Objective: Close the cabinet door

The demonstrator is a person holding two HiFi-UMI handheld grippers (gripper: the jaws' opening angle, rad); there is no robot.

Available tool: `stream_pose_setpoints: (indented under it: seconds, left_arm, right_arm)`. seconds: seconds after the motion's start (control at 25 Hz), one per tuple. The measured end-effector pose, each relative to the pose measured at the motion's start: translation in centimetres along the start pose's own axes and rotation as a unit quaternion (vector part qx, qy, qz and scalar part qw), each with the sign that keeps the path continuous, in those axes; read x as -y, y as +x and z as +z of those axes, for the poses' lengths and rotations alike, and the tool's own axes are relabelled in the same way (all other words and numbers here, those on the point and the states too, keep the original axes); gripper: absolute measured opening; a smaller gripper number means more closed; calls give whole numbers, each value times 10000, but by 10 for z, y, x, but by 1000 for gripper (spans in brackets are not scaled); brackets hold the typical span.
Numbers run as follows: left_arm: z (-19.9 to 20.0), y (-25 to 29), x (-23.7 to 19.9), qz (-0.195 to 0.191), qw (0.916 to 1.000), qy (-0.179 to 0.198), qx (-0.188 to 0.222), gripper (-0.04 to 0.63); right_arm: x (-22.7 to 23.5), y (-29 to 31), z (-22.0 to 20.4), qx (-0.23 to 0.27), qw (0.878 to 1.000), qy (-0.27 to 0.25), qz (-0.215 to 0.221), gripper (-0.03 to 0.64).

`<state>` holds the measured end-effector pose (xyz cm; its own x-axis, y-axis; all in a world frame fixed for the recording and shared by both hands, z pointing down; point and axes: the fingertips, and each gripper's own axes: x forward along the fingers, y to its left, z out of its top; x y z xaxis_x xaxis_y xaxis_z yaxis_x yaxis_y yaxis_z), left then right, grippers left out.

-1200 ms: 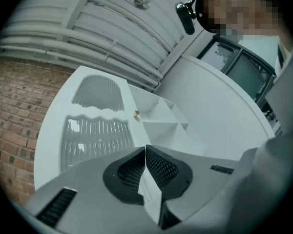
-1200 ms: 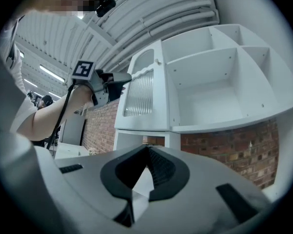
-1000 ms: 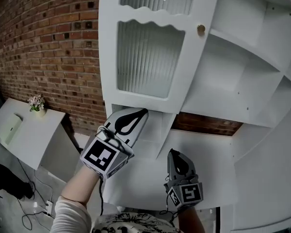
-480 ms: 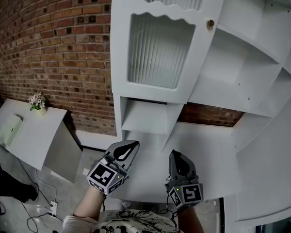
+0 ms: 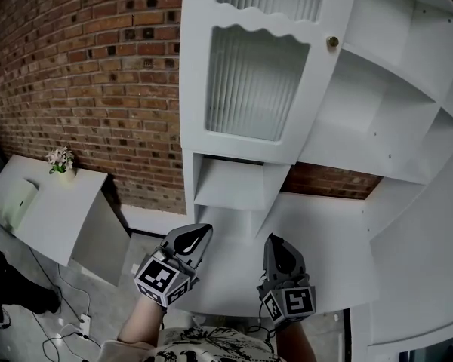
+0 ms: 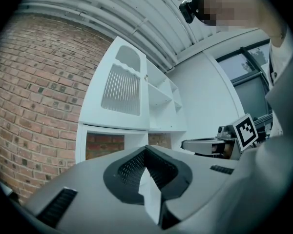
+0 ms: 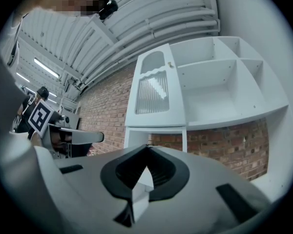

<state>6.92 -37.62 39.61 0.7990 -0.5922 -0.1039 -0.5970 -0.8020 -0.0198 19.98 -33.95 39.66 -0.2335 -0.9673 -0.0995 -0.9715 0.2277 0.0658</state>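
The brick wall (image 5: 98, 89) is filling the left of the head view, and the white cabinet (image 5: 408, 127) is standing against it, rising off a white worktop (image 5: 317, 240). The cabinet door (image 5: 249, 138) is covering the cabinet's left column. Its long axis is running upright, its face is turning toward the person, and its ribbed glass pane (image 5: 253, 81) is sitting under a wavy top edge. The door seems to be lying flat against the cabinet front. Its small round knob (image 5: 332, 41) is sitting on the right edge near the top.

To the right of the door, the open compartments (image 5: 370, 104) are showing only their white back panels. Below the door, a small niche (image 5: 226, 183) is opening forward.

At the left, a low white side table (image 5: 45, 210) is carrying a little pot of flowers (image 5: 59, 161).

The 2 tools are hovering over the worktop's near edge, well below the door and apart from it. The left tool (image 5: 200, 232) is clenched with nothing in it, and the right tool (image 5: 275, 241) is clenched likewise on nothing.
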Motion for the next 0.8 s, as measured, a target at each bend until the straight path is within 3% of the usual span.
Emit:
stream_pose_setpoints:
  seconds: [0.8]
  left_arm:
    - [3,3,11,-6,10000,14,38,9]
  right_arm:
    - [-4,0,-8,-208,9996,-2,165,6]
